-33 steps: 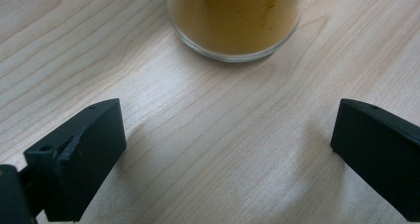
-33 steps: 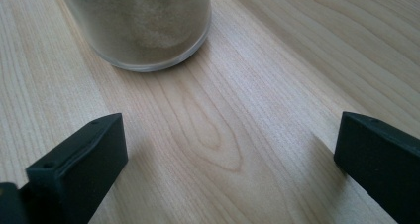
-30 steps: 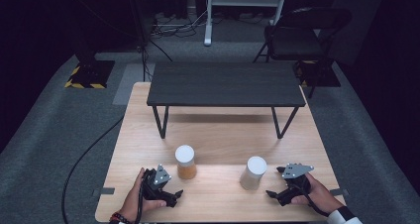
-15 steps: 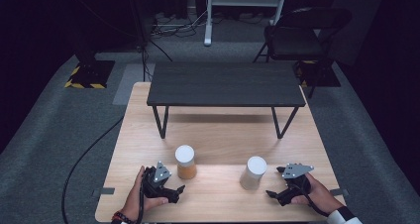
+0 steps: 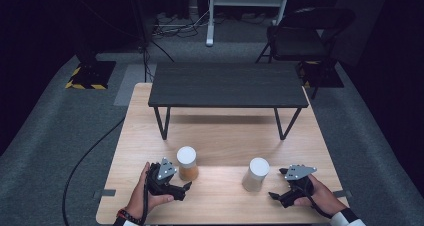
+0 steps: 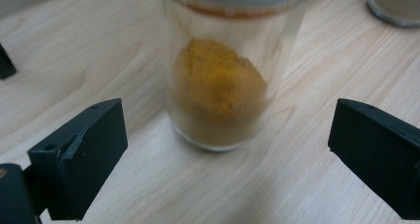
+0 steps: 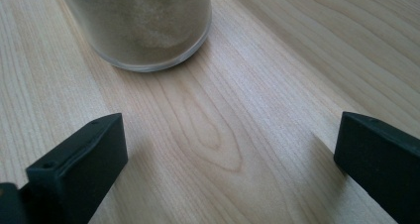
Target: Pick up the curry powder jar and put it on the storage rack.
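high view: taking the black low bench (image 5: 227, 85) at the far half of the wooden table (image 5: 220, 131) as the landmark, two white-lidded jars stand on the person's side of it, well apart from each other. the jar of orange powder (image 5: 187, 163) sits near the bench's left leg, a little toward the person; the jar of pale powder (image 5: 256, 174) sits nearer the right leg and further toward the person. the left gripper (image 5: 186, 187) lies just beside the orange jar on its near side, and the right gripper (image 5: 272, 195) is near the pale jar, off to its near right. neither touches a jar.

left gripper view: the jaws are spread wide, with the jar of orange powder (image 6: 220, 80) standing upright between their lines but beyond the tips, nothing pinched. a corner of the pale jar (image 6: 393, 3) shows at the upper right.

right gripper view: these jaws are also spread wide over bare wood. the base of the jar of pale powder (image 7: 143, 23) sits ahead and to the left of centre, not lined up with the gap.

judgement: the step in hand looks like the approach before a grasp, both jars not yet taken. the next move calls for the left gripper to ease forward until the glass sits between the pads, then close around its body; the right one needs to swing leftward to centre the pale jar first.
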The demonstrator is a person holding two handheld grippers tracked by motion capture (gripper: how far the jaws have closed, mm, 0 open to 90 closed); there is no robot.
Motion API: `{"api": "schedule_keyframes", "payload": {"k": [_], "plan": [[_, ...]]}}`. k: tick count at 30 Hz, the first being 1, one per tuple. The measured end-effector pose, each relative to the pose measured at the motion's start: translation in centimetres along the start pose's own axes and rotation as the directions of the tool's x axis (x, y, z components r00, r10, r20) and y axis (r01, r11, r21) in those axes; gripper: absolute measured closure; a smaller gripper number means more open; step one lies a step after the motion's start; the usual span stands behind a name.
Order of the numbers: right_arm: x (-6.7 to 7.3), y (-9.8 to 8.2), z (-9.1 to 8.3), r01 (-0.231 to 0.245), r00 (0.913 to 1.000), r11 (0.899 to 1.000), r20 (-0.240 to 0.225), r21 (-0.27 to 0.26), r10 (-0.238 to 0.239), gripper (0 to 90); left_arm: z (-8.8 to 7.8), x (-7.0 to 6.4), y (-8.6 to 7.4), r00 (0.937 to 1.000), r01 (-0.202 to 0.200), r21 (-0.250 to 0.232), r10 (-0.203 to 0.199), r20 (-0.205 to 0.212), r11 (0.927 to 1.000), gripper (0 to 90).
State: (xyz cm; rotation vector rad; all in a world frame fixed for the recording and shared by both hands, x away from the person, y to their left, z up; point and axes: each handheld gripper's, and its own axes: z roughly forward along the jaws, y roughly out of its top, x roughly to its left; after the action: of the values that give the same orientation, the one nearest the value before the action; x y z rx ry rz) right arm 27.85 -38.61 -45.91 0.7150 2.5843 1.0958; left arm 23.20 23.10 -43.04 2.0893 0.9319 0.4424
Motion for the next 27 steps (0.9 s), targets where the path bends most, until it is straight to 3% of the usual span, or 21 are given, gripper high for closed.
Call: {"api": "schedule_keyframes", "payload": {"k": [4,8,10,12,27], "plan": [[0.0,0.0,0.0,0.001,1.0,1.0,-0.001,0.0,-0.001,0.0,-0.1,0.2,0.5,0.9999,0.003,-0.018,-0.003,0.016,0.9998,1.7],[0.0,0.0,0.0,0.001,1.0,1.0,-0.001,0.0,-0.001,0.0,0.0,0.2,0.8,0.9998,0.012,-0.029,-0.011,0.016,0.9995,1.7],[0.0,0.0,0.0,0.001,1.0,1.0,-0.001,0.0,-0.001,0.0,0.1,-0.1,0.8,1.0,0.005,-0.041,-0.006,-0.006,0.9991,1.7],[0.0,0.0,0.0,0.001,1.0,1.0,-0.001,0.0,-0.001,0.0,0.1,0.1,0.8,0.9998,0.02,-0.048,-0.02,0.003,0.9987,1.6],[0.0,0.0,0.0,0.001,1.0,1.0,-0.001,0.0,-0.001,0.0,0.8,0.3,1.6,0.9997,0.02,-0.058,-0.019,0.015,0.9981,1.6]]}}
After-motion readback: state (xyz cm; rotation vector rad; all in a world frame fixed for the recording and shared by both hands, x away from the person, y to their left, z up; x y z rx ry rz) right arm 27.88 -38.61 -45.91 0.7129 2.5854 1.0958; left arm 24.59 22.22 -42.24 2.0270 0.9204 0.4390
